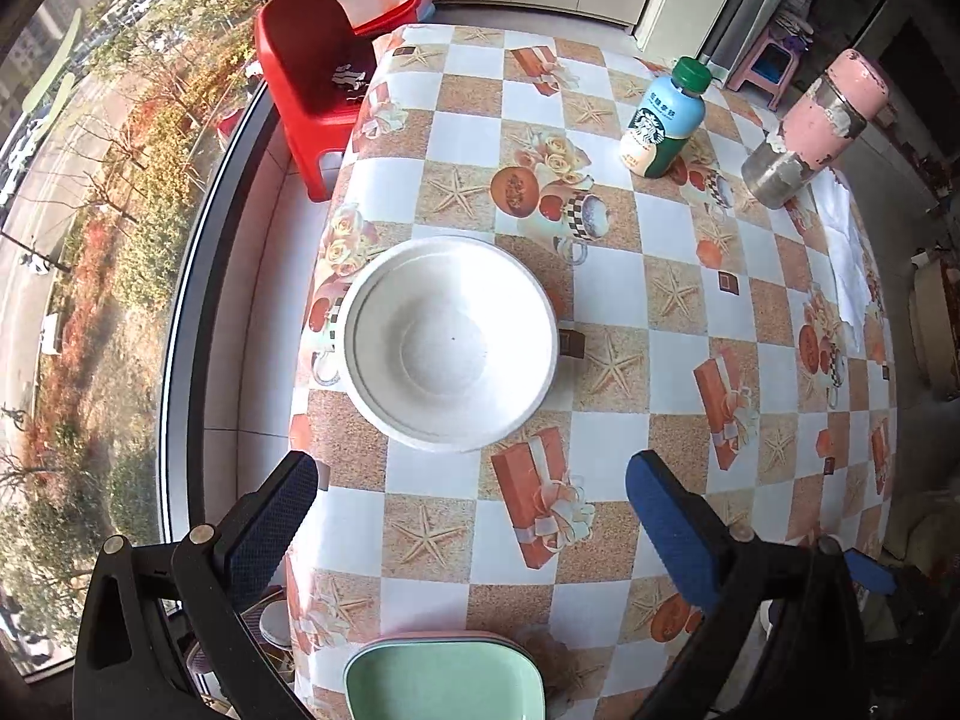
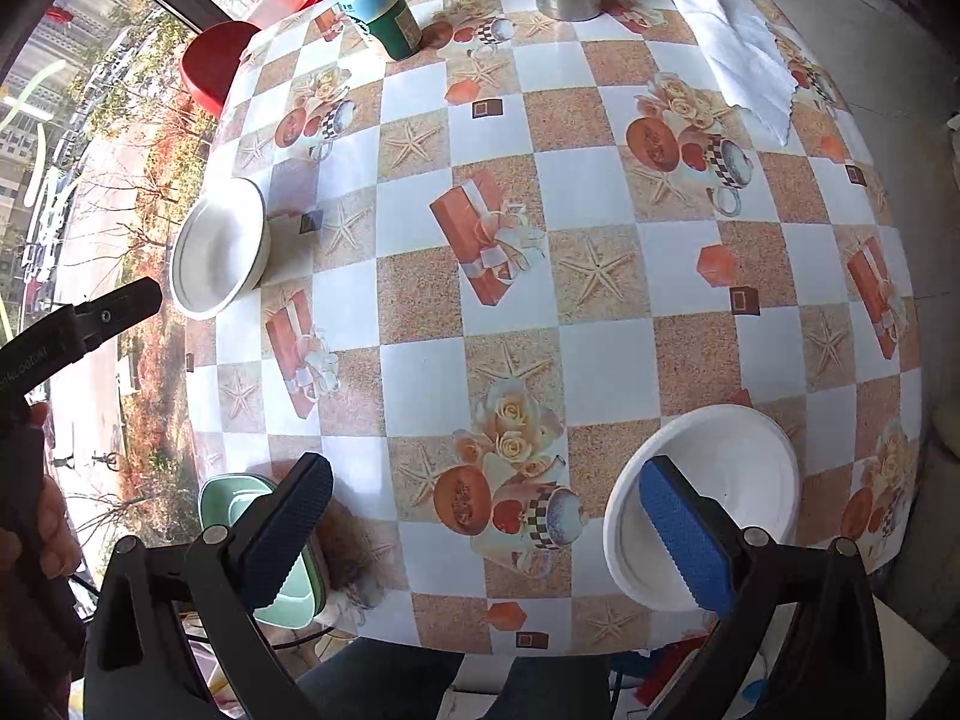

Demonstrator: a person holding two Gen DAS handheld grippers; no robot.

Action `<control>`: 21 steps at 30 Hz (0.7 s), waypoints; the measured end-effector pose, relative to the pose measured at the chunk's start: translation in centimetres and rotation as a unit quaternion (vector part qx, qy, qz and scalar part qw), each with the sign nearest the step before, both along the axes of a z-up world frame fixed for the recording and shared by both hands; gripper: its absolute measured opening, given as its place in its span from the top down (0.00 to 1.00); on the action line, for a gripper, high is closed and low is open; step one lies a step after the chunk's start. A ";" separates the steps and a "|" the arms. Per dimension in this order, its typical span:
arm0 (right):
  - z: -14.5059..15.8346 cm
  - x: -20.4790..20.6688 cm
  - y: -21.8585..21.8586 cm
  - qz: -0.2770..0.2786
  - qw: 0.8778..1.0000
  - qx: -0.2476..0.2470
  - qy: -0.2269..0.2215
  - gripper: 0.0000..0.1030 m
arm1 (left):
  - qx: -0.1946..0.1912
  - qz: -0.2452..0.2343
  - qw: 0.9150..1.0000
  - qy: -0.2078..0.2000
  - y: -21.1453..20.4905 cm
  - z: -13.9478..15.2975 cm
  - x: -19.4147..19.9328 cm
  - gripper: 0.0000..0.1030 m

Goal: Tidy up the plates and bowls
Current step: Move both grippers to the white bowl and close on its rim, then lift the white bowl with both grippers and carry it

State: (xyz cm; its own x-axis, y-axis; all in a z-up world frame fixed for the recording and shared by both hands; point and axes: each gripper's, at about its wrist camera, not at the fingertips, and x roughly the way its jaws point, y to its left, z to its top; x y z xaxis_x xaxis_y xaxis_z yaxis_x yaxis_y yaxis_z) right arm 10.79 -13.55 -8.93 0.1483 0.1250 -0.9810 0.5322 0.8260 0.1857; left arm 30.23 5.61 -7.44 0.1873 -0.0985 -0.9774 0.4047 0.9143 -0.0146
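A white bowl [image 1: 450,342] sits near the table's left edge; it also shows in the right wrist view [image 2: 219,246]. My left gripper [image 1: 471,504] is open and empty, just short of that bowl. A stack of square plates, green on top [image 1: 444,681], lies at the near edge below it, and shows in the right wrist view [image 2: 264,546] partly behind my finger. A second white bowl [image 2: 738,480] sits at the near right. My right gripper [image 2: 486,510] is open and empty, its right finger over that bowl's rim.
A patterned tablecloth [image 1: 630,300] covers the table. At the far side stand a Starbucks bottle [image 1: 663,123], a pink and silver flask [image 1: 810,132] and a white cloth [image 2: 738,48]. A red chair [image 1: 312,84] and a window are on the left.
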 end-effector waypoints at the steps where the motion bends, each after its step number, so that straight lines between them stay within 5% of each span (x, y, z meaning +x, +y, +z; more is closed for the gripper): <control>1: -0.4 1.6 0.6 0.011 1.000 0.001 0.005 0.00 | 0.005 0.015 1.000 -0.004 0.7 -0.6 1.2 0.00; 6: -3.1 8.9 3.4 0.049 0.998 0.010 0.024 0.00 | 0.021 0.057 0.998 0.010 2.7 -4.0 5.4 0.00; 16: -7.5 17.4 5.0 0.037 0.999 0.006 0.036 0.00 | 0.053 0.049 0.997 0.009 2.0 -8.5 9.2 0.04; 21: -8.9 19.8 5.3 0.040 0.998 -0.005 0.039 0.00 | 0.067 0.041 0.996 0.039 1.5 -10.8 10.5 0.21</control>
State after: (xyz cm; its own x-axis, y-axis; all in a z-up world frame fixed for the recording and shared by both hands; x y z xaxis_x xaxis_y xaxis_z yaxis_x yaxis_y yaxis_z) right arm 30.58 -8.24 -17.83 0.0614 0.1242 -0.9904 0.4766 0.8682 0.1384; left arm 40.78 7.09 -18.21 0.1121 0.0462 -0.9926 0.3303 0.9404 0.0811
